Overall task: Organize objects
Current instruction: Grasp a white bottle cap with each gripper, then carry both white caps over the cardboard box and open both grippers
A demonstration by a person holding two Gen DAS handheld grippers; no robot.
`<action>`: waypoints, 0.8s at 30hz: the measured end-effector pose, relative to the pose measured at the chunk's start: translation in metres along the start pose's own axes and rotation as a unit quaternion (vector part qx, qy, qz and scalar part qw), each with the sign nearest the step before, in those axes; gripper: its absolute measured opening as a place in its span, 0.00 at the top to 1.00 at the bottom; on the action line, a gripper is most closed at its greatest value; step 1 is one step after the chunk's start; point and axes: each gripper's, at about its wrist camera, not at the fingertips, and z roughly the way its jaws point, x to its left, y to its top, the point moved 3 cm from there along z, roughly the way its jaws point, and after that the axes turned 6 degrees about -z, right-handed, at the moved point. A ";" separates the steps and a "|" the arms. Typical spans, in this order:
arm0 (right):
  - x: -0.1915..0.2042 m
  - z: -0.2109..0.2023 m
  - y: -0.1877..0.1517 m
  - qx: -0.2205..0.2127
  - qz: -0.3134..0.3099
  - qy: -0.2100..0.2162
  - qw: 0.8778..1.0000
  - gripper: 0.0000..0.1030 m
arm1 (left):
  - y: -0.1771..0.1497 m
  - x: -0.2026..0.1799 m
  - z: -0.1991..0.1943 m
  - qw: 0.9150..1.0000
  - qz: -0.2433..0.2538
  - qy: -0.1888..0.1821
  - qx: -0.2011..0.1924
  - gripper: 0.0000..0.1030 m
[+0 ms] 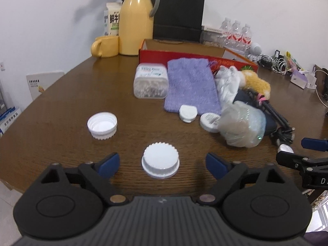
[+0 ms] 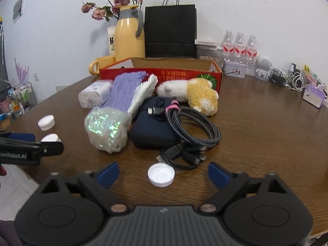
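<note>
Meanwhile, both grippers are held wide and empty: the left gripper [image 1: 163, 164] is spread around a ridged cap [image 1: 160, 161], the right gripper [image 2: 163, 174] around an upturned cap [image 2: 161, 174], neither cap touched. Little is judged done; the red box [image 2: 215, 75] appears empty, with clutter left on the table [image 2: 256, 133]. A third cap [image 1: 102, 128] is shown best by the left view, the coiled cable [image 2: 196, 129] by the right.

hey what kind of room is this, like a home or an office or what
Probably a lived-in home or small office room. A brown wooden table against a plain wall carries a yellow thermos jug with a matching mug, a pack of water bottles and a tangle of charging cables.
</note>
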 end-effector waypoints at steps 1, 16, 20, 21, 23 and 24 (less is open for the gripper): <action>0.000 0.002 -0.002 0.004 0.001 0.000 1.000 0.22 | 0.000 0.001 0.002 1.000 0.000 0.002 -0.004 0.13; -0.004 0.002 -0.007 -0.004 0.002 0.002 1.000 0.73 | 0.000 -0.006 0.000 1.000 0.013 -0.012 -0.017 0.60; -0.005 -0.004 -0.007 -0.013 0.002 0.002 1.000 0.73 | 0.001 -0.005 -0.004 1.000 0.011 -0.017 -0.020 0.60; -0.006 -0.006 -0.006 -0.016 0.002 0.002 1.000 0.73 | 0.002 -0.005 -0.005 1.000 0.012 -0.018 -0.022 0.60; -0.007 -0.011 -0.003 -0.028 0.001 0.003 1.000 0.73 | 0.005 -0.007 -0.008 0.999 0.016 -0.022 -0.028 0.60; -0.007 -0.013 -0.001 -0.034 -0.001 0.003 0.999 0.73 | 0.006 -0.008 -0.009 0.999 0.018 -0.023 -0.031 0.60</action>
